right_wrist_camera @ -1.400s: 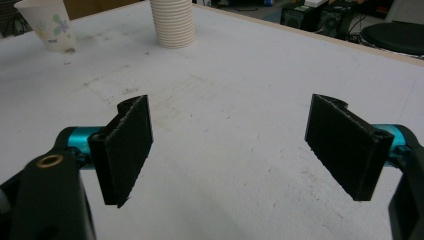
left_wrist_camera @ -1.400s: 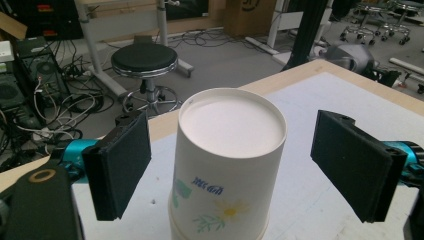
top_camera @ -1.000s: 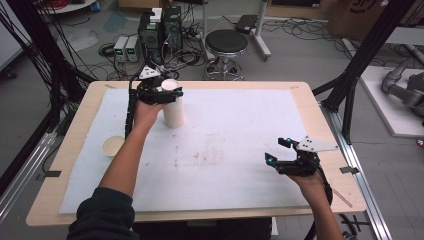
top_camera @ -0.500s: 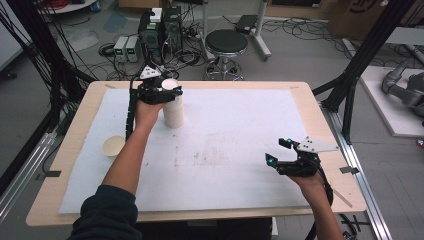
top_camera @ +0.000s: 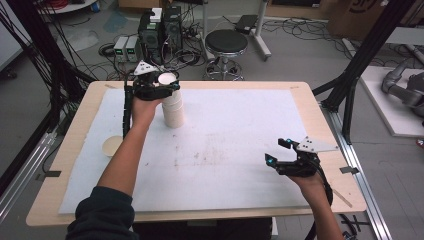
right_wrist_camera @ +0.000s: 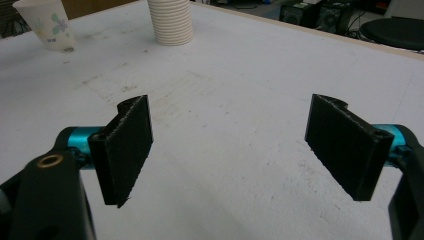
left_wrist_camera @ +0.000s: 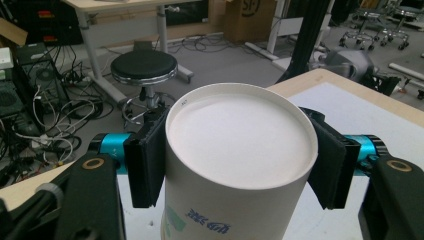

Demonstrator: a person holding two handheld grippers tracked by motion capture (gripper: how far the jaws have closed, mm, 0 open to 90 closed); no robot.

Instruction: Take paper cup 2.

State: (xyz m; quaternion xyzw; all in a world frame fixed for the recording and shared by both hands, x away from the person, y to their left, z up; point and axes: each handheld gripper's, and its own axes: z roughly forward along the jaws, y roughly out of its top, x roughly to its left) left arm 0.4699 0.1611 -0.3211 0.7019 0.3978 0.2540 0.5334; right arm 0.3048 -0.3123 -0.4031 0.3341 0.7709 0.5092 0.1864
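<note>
Left gripper view: the left gripper (left_wrist_camera: 240, 165) has just closed its black foam-faced pads (left_wrist_camera: 145, 165) on the smooth white top paper cup (left_wrist_camera: 240, 150) of a ribbed stack (top_camera: 172, 107) at the table's far left; the right gripper (right_wrist_camera: 235, 145) gapes empty.

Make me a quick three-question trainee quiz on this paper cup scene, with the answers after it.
1. True or false: the left hand-held gripper has its pads on the top cup of the cup stack.
2. How do the right hand-held gripper jaws stand? A) wide apart with nothing between them B) closed on a cup C) closed on a lid
3. Fill in: a single paper cup stands near the table's ____ edge in the high view.

Key: 1 true; its jaws have just been closing. 2 A. 3 left.
</note>
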